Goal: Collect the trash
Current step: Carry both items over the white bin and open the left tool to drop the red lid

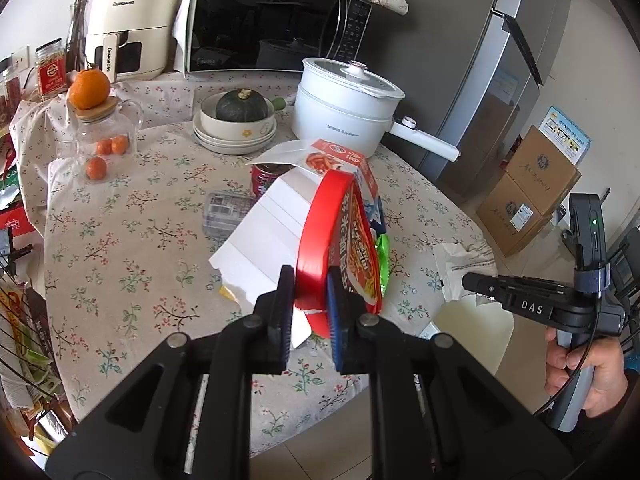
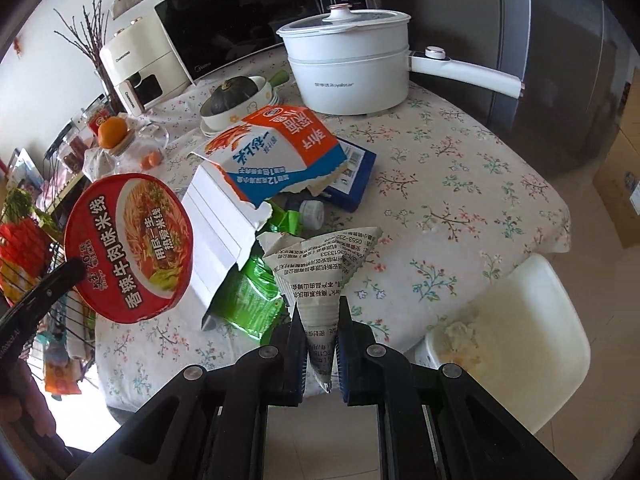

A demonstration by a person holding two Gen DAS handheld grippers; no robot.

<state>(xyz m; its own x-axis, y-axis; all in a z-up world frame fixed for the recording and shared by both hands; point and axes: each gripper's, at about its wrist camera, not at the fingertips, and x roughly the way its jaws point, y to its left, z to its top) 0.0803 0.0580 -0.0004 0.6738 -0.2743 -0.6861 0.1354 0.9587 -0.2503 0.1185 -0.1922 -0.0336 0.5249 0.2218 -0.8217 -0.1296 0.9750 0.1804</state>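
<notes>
My left gripper (image 1: 309, 280) is shut on a red instant-noodle bowl (image 1: 320, 240), held on edge above the table; the bowl also shows in the right wrist view (image 2: 130, 246). My right gripper (image 2: 322, 316) is shut on a crumpled white printed wrapper (image 2: 320, 276), seen from the left wrist too (image 1: 460, 268). On the table lie a torn white and orange carton (image 2: 256, 152), a green snack bag (image 2: 248, 296), a blue box (image 2: 356, 176), a red can (image 1: 264, 178) and a clear plastic bottle (image 1: 224, 212).
A round table with a floral cloth (image 1: 140, 240) carries a white electric pot (image 1: 344, 108), a squash in stacked bowls (image 1: 240, 116), a glass jar with oranges (image 1: 104, 132), a microwave (image 1: 276, 20) and an air fryer (image 1: 132, 20). A white bin (image 2: 512, 336) stands beside the table. Cardboard boxes (image 1: 528, 192) sit by the fridge.
</notes>
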